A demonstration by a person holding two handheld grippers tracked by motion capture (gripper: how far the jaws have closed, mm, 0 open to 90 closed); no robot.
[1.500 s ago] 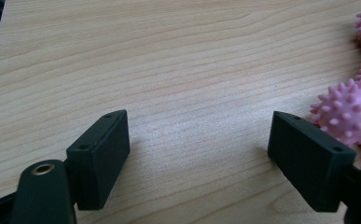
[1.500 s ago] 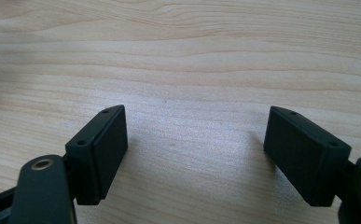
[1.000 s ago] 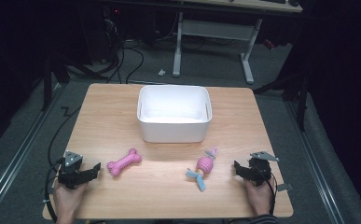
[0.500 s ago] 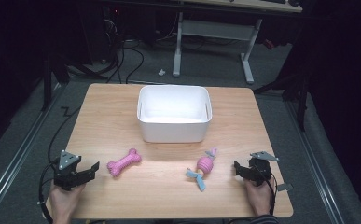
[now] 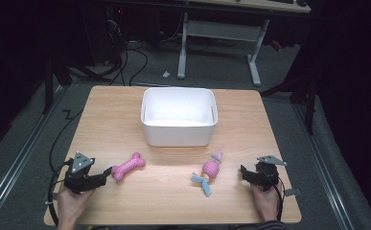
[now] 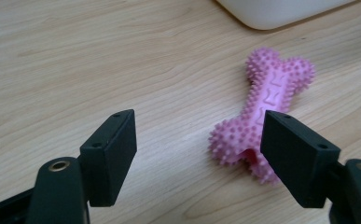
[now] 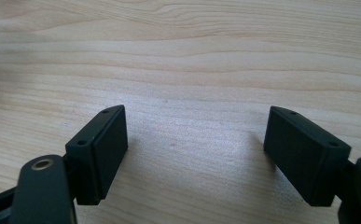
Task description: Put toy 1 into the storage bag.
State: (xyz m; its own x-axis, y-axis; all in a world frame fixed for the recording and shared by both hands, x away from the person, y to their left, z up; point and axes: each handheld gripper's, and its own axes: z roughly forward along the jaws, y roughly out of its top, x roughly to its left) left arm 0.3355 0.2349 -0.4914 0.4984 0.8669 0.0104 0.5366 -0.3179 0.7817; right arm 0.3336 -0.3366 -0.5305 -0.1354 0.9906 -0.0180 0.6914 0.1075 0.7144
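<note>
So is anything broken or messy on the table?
Nothing stands out. The pink bone toy and the pink and blue toy lie whole on the table, and the white bin stands upright.

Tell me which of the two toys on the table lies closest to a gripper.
The pink spiky bone toy: the left gripper nearly reaches its end, while the pink-and-blue toy lies clearly apart from the right gripper.

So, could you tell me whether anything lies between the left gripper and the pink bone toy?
Nothing visible does. The left gripper is open with the pink bone toy just ahead, its near end beside one jaw, only bare table between. The white bin sits beyond.
</note>
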